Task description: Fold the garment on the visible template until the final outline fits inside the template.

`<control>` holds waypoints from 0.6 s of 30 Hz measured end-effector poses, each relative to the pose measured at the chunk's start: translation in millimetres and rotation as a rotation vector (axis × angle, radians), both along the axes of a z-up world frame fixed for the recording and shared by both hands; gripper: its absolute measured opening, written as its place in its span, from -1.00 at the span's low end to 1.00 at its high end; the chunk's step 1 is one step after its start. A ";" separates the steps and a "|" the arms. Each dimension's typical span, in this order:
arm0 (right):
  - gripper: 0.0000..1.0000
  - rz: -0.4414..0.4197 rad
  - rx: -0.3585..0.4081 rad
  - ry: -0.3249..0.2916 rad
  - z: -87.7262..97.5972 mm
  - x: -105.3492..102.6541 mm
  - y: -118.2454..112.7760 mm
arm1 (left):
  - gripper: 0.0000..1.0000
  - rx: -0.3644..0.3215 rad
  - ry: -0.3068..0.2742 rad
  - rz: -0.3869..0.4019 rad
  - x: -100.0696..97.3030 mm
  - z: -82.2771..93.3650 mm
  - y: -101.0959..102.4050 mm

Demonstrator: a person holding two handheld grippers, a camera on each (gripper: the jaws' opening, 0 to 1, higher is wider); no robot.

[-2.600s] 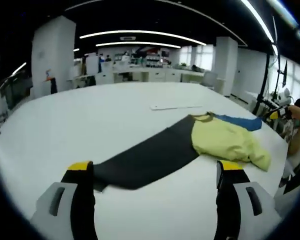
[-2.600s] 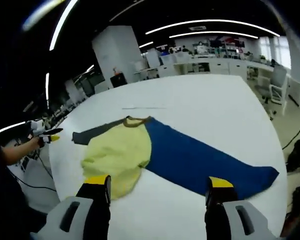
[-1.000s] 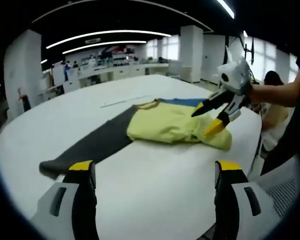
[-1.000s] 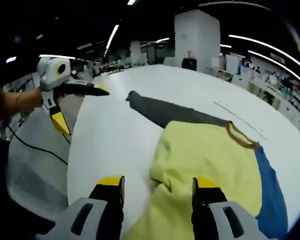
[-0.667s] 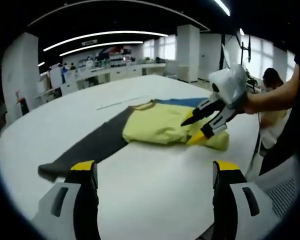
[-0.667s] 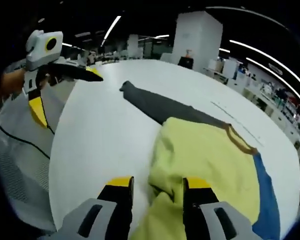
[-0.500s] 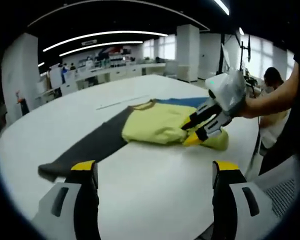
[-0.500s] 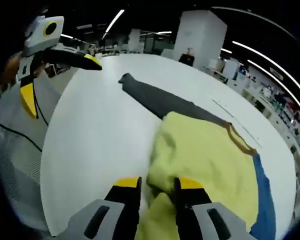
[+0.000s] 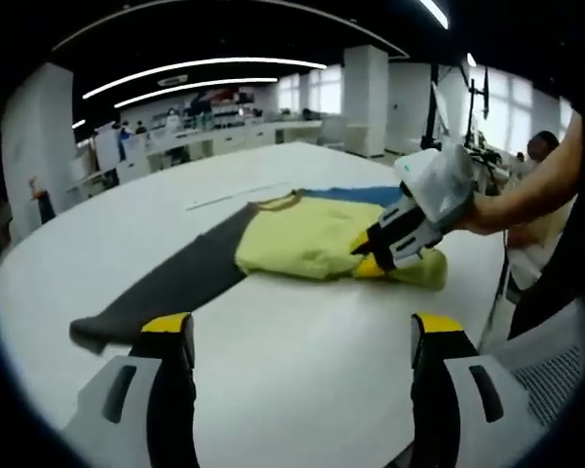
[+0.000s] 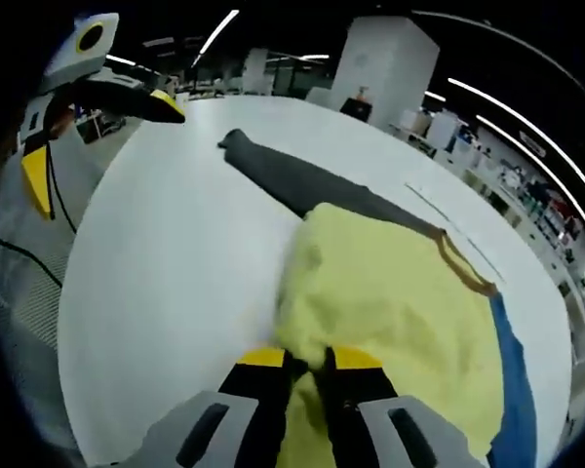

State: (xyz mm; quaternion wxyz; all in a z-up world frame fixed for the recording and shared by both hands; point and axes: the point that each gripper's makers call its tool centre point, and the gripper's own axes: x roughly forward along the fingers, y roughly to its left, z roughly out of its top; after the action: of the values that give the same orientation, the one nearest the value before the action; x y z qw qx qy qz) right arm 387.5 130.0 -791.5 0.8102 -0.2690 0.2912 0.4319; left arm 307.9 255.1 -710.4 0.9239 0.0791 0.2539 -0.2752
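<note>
Fingers [image 10: 343, 359] of my right gripper [image 10: 308, 359] clench the garment [image 10: 390, 292] hem at 6 o'clock; its long axis runs 10-to-4 across the white surface [image 10: 175, 253]. My left gripper [image 9: 297, 327] stays released, the garment beyond its tips at 12.

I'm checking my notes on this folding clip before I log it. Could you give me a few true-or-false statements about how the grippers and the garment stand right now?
1. The right gripper is shut on the yellow body of the garment. True.
2. The left gripper is clamped on the dark grey sleeve. False: its jaws stand wide apart over the bare white table, holding nothing.
3. The grey sleeve lies stretched out flat on the table. True.
4. The other sleeve is red. False: the blue sleeve runs out from the yellow body.
5. The garment hangs in the air off the table. False: it lies on the table.
</note>
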 end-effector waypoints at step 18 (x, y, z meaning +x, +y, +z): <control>-0.96 -0.056 0.218 0.125 67.7 41.6 -4.4 | 0.59 -0.012 0.024 -0.036 9.6 -10.5 -13.3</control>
State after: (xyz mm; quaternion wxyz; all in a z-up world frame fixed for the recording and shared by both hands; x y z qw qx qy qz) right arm 429.1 125.6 -723.8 0.8265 -0.1437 0.3000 0.4542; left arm 317.5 241.8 -720.8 0.9162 0.0747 0.2617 -0.2942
